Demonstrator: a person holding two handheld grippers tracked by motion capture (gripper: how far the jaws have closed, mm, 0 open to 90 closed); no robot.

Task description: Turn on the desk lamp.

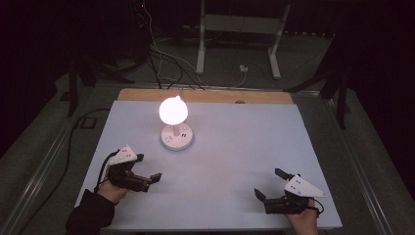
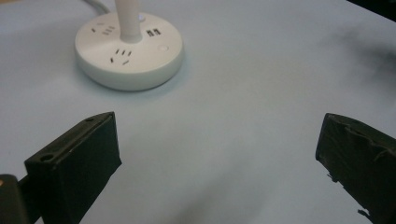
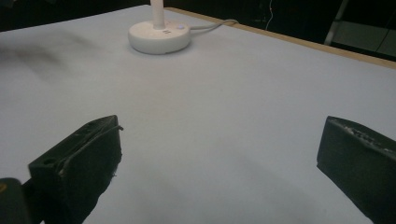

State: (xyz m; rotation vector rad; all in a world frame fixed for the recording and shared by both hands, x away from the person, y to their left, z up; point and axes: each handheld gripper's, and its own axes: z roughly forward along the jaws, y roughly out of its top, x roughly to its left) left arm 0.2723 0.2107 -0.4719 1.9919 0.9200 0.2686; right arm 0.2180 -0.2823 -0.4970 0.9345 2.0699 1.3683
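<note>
A lit white bulb (image 1: 172, 110) stands on a short stem over a round white socket base (image 1: 177, 137) at the table's upper middle. The base (image 2: 129, 51) has plug slots and a small button on top, and it lies ahead of my left gripper (image 2: 217, 154). From the right side the base (image 3: 159, 36) sits far off, with its cord running away behind it. My left gripper (image 1: 148, 168) is open near the front left of the table. Near the front right my right gripper (image 1: 269, 183) is open too, with nothing between its jaws (image 3: 219, 163).
The table (image 1: 235, 147) carries a pale blue-grey cover, with a wooden strip (image 1: 205, 96) along its far edge. Beyond it are cables (image 1: 166, 63) on the floor and a white frame stand (image 1: 235, 29). The room around is dark.
</note>
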